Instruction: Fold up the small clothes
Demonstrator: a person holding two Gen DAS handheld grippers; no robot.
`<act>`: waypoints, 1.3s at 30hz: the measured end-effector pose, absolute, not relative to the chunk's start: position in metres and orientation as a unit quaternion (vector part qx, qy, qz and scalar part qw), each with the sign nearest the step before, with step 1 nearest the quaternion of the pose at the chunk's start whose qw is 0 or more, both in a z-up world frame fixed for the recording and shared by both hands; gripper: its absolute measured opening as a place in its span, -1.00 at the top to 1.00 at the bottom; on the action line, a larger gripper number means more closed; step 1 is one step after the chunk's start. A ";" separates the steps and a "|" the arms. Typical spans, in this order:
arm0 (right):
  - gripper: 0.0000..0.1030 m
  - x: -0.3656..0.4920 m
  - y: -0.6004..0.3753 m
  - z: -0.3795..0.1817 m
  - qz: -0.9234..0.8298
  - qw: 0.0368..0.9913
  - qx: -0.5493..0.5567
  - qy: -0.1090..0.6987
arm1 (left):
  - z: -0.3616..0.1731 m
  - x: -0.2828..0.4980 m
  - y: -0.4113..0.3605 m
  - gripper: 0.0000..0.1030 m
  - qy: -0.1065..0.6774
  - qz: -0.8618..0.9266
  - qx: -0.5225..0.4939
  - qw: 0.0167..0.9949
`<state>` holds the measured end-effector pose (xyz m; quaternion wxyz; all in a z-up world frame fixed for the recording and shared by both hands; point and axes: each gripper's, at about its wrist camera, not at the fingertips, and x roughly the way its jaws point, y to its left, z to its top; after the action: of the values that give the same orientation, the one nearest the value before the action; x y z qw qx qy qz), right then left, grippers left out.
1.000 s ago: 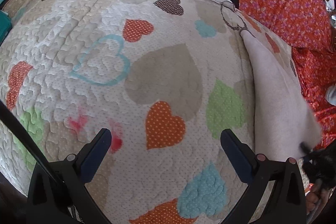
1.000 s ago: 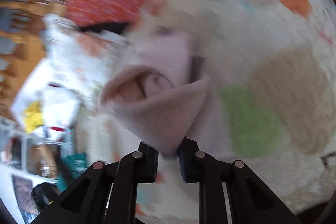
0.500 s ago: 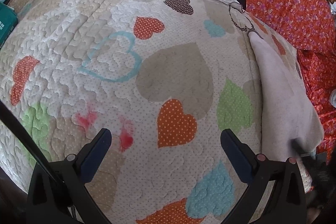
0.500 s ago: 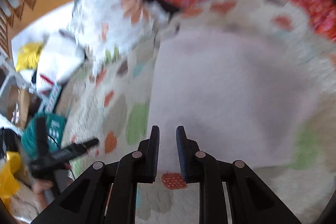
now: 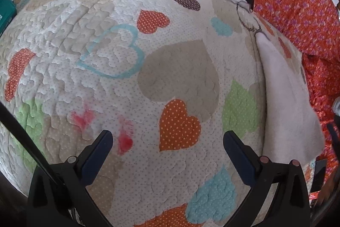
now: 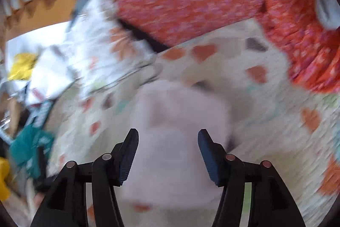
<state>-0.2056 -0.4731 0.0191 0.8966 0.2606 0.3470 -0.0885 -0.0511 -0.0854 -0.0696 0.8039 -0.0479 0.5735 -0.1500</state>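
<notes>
Heart-patterned quilt (image 5: pixel 102 99) bears pale garment (image 5: pixel 286 103); orange floral fabric (image 5: pixel 297 3) alongside. Left gripper (image 5: pixel 167 150) jaws apart, empty. Right gripper (image 6: pixel 167 148) jaws opening above garment, touching nothing.

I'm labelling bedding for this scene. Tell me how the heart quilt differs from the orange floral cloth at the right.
The heart quilt is cream with scattered hearts in several colours; the orange floral cloth is bright orange-red with small purple flowers. The quilt is stitched and puffy; the cloth looks thin and unquilted. The quilt lies spread wide; the cloth sits bunched along the right edge. The pale pink garment lies on the quilt beside the cloth. Both are patterned fabrics.
</notes>
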 end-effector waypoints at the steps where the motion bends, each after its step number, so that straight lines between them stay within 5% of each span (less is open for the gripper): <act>1: -0.22 -0.192 -0.491 0.009 -0.110 0.889 0.258 0.363 | -0.072 -0.051 -0.087 -1.00 0.575 -0.148 -0.043 0.803; 6: -0.18 -0.134 -0.532 -0.052 -0.143 0.844 0.269 0.441 | -0.086 -0.050 -0.099 -1.00 0.588 -0.144 -0.014 0.796; 7: 0.31 -0.124 -0.539 -0.069 -0.138 0.831 0.290 0.455 | -0.087 -0.050 -0.102 -1.00 0.587 -0.144 -0.007 0.796; 8: 0.60 -0.124 -0.543 -0.075 -0.126 0.826 0.311 0.453 | -0.087 -0.050 -0.105 -1.00 0.585 -0.143 0.001 0.798; 10: 0.79 -0.120 -0.543 -0.069 -0.104 0.832 0.318 0.442 | -0.087 -0.049 -0.110 -1.00 0.582 -0.145 0.010 0.800; 19: 0.89 -0.078 -0.535 -0.042 -0.190 0.872 0.148 0.427 | -0.090 -0.041 -0.136 -1.00 0.579 -0.161 0.042 0.798; 26: 0.95 -0.064 -0.545 -0.046 -0.154 0.869 0.178 0.436 | -0.090 -0.033 -0.138 -1.00 0.583 -0.160 0.028 0.796; 27: 0.90 -0.068 -0.548 -0.040 -0.134 0.870 0.203 0.429 | -0.090 -0.032 -0.138 -1.00 0.584 -0.160 0.025 0.795; 30: 0.26 -0.077 -0.552 -0.031 -0.112 0.867 0.244 0.420 | -0.089 -0.032 -0.138 -1.00 0.585 -0.159 0.021 0.795; 34: 0.21 -0.079 -0.547 -0.039 -0.125 0.856 0.233 0.445 | -0.088 -0.033 -0.138 -1.00 0.586 -0.160 0.019 0.794; 35: 0.37 -0.079 -0.545 -0.043 -0.121 0.852 0.232 0.453 | -0.088 -0.033 -0.137 -1.00 0.586 -0.161 0.018 0.794; 36: 0.93 -0.077 -0.540 -0.046 -0.103 0.849 0.231 0.464 | -0.087 -0.034 -0.136 -1.00 0.587 -0.162 0.017 0.793; 39: 0.92 -0.074 -0.525 -0.040 -0.090 0.855 0.196 0.473 | -0.086 -0.035 -0.133 -1.00 0.590 -0.165 0.012 0.790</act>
<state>-0.0740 -0.5254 -0.0399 0.8546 0.1955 0.4725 -0.0904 -0.0347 -0.1328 -0.0861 0.7900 0.0120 0.5902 -0.1655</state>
